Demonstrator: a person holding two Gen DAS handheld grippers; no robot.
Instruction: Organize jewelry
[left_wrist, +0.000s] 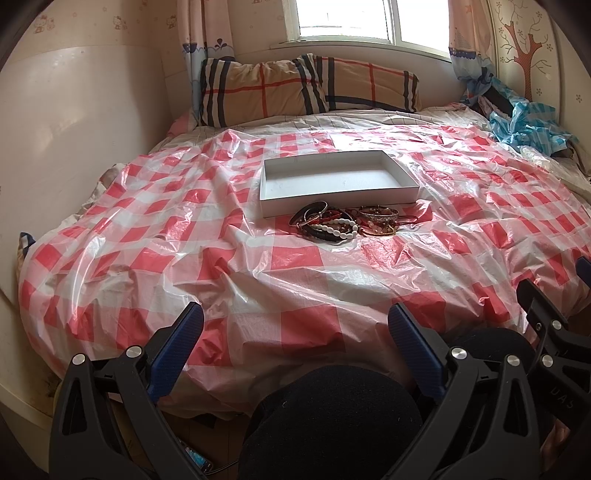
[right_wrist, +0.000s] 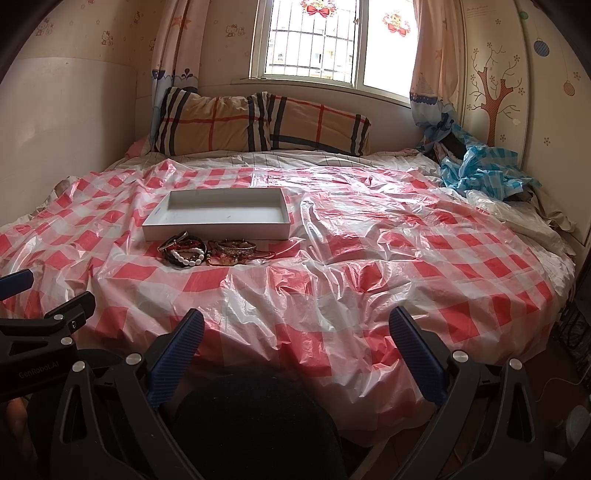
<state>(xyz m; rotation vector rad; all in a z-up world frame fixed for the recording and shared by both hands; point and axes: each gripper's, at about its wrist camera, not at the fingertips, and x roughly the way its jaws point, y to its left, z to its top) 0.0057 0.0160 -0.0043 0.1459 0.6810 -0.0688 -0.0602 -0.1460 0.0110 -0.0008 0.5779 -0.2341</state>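
Note:
A pile of bracelets (left_wrist: 343, 221) lies on the red-and-white checked plastic sheet on the bed, just in front of a shallow white box (left_wrist: 338, 192) that holds nothing. The pile has a white bead bracelet (left_wrist: 341, 226), dark bands and a patterned metal bangle (left_wrist: 378, 214). The pile (right_wrist: 207, 253) and box (right_wrist: 218, 229) also show in the right wrist view. My left gripper (left_wrist: 295, 328) is open and empty at the bed's near edge, well short of the pile. My right gripper (right_wrist: 295, 332) is open and empty, to the right of the left one.
Two plaid pillows (left_wrist: 306, 88) lie at the head of the bed under the window. Crumpled blue checked plastic and clothes (right_wrist: 476, 170) sit at the far right corner. The wall (left_wrist: 74, 147) runs along the left. My dark-clothed knees (left_wrist: 332, 413) are below the grippers.

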